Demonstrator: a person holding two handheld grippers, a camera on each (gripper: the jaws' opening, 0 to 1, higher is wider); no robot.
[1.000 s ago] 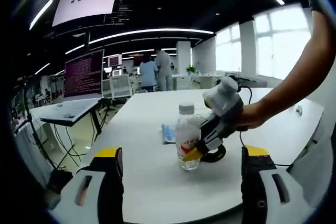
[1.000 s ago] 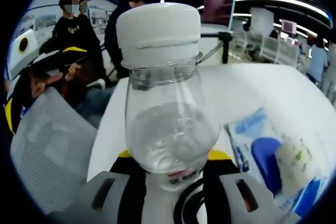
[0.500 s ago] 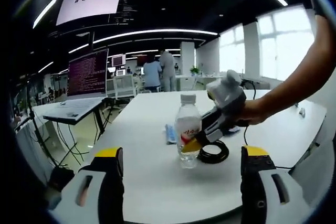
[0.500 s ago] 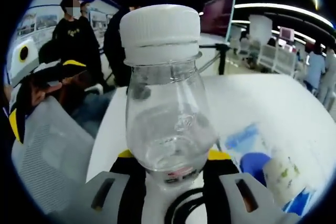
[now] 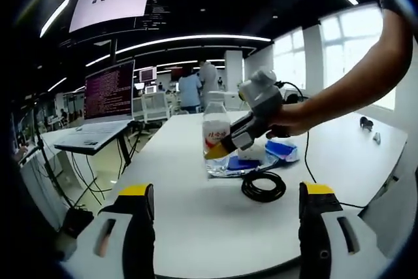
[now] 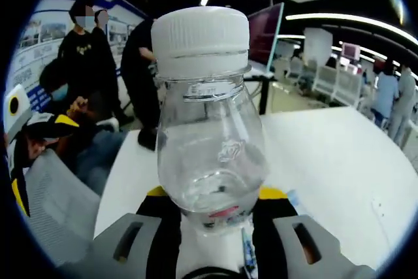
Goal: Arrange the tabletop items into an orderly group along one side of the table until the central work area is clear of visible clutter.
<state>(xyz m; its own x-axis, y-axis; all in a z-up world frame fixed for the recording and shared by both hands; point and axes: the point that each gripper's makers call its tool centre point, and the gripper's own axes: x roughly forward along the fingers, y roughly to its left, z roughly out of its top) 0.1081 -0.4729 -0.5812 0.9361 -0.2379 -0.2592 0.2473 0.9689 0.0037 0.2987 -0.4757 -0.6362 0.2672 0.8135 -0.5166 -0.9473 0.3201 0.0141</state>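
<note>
Table: white, wide — your work surface.
R gripper: your jaws clenched on the bottle's body, seen from the left gripper view, near the table's far side.
L gripper: jaws spread wide, nothing between them, low at the near edge.
Bottle: clear plastic, white cap, upright — base just above the tabletop.
Cable: black coil, flat, just beside the bottle.
Blue pkgs: behind the coil.

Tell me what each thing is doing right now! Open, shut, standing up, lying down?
Left gripper: open, holding nothing.
Right gripper: shut on the bottle.
Bottle: upright, white cap on, gripped around its labelled middle.
Black cable: coiled, lying flat on the white table.
Blue packets: lying on the table behind the bottle.
Laptop: open, screen lit.
</note>
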